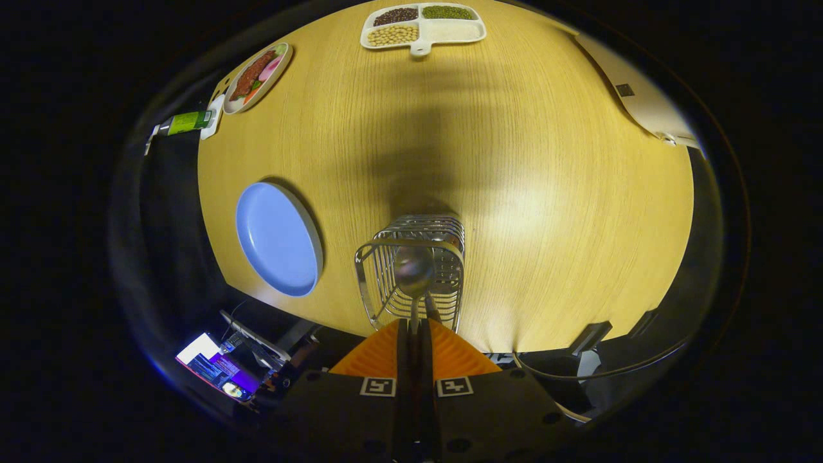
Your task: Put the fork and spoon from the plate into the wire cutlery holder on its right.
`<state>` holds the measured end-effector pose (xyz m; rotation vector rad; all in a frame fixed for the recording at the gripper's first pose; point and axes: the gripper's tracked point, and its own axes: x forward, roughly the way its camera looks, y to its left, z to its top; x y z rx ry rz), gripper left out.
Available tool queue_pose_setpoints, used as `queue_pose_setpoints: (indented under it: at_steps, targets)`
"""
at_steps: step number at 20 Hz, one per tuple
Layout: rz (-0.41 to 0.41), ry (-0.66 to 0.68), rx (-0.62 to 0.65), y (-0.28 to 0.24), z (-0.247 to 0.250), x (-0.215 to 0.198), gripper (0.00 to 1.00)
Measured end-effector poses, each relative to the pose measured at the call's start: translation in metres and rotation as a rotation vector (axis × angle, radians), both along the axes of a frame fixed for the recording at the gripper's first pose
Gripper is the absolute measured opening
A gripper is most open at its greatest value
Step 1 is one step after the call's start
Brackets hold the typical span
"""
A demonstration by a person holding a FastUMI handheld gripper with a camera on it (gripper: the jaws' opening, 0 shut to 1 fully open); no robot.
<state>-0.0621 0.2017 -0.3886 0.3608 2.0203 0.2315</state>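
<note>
My gripper point(415, 328) is shut on the handle of a metal spoon point(414, 269), whose bowl hangs over the open top of the wire cutlery holder point(386, 276) just ahead of the fingers. The holder stands near the table's near edge. Another dark utensil handle point(432, 314) leans inside the holder beside the spoon. Left of the holder lies the blue plate point(278, 239), with nothing on it.
On the wooden table point(546, 193), a white divided tray of beans point(423, 26) sits at the far edge and a plate of food point(257, 77) at the far left, with a green tube point(186, 122) by it. A laptop point(218, 366) sits below the table's near edge.
</note>
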Motion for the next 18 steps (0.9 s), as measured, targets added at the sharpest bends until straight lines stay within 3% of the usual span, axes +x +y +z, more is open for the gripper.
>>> queue_pose_setpoints:
  at_steps: [5,8,10,17,18]
  targets:
    - [-0.034,-0.009,0.005,0.005,-0.012,0.005,0.10]
    - [-0.070,-0.087,0.023,0.004,-0.009,0.016,0.14]
    - [-0.094,-0.153,0.046,0.001,-0.001,0.023,0.30]
    - [-0.189,-0.599,0.106,-0.020,0.052,0.050,0.57]
    - [-0.193,-0.655,0.111,-0.023,0.061,0.052,0.65]
